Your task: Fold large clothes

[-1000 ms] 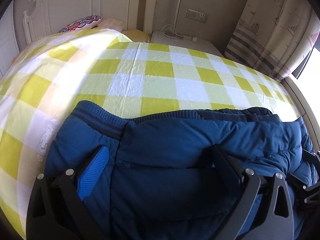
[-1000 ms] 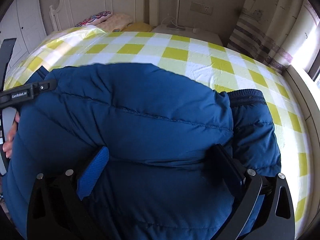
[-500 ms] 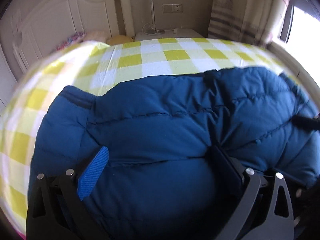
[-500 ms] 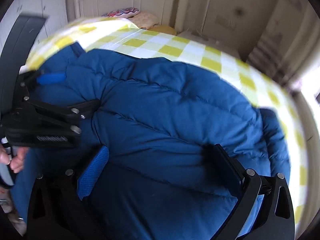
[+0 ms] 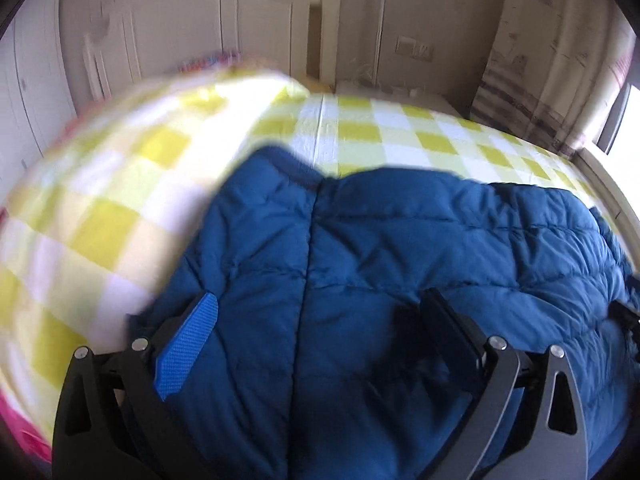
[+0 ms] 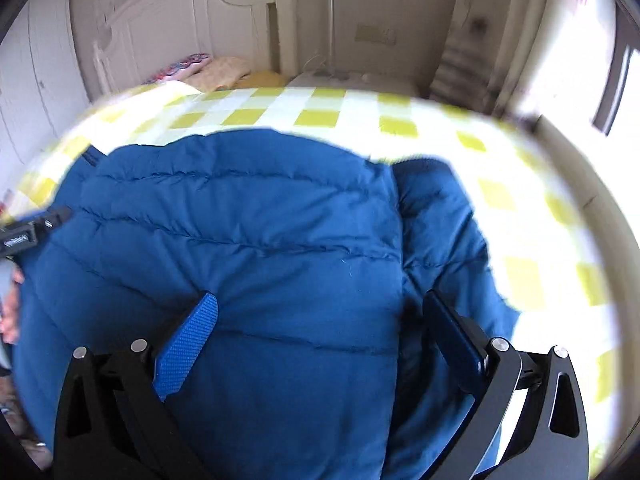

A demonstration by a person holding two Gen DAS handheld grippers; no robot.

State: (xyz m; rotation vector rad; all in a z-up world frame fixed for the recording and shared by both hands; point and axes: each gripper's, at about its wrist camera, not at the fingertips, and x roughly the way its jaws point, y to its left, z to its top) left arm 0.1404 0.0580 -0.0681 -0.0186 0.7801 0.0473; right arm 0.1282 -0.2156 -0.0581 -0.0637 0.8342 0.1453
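Blue quilted puffer jacket (image 5: 400,264) lies bunched on the yellow-and-white checked bedspread (image 5: 120,208), stitched seams running across it, a darker ribbed cuff or hem at its far edge. One sleeve (image 6: 440,232) lies alongside the body on the right. Left gripper (image 5: 320,320) has its fingers spread wide over the jacket, gripping nothing. Right gripper (image 6: 320,320) likewise spread, released; it looks to hover just above the fabric, but blur makes contact unclear. White headboard (image 6: 180,28) behind.

One blue padded jacket (image 5: 400,260), one checked bedspread (image 5: 120,200), two hand-held grippers.
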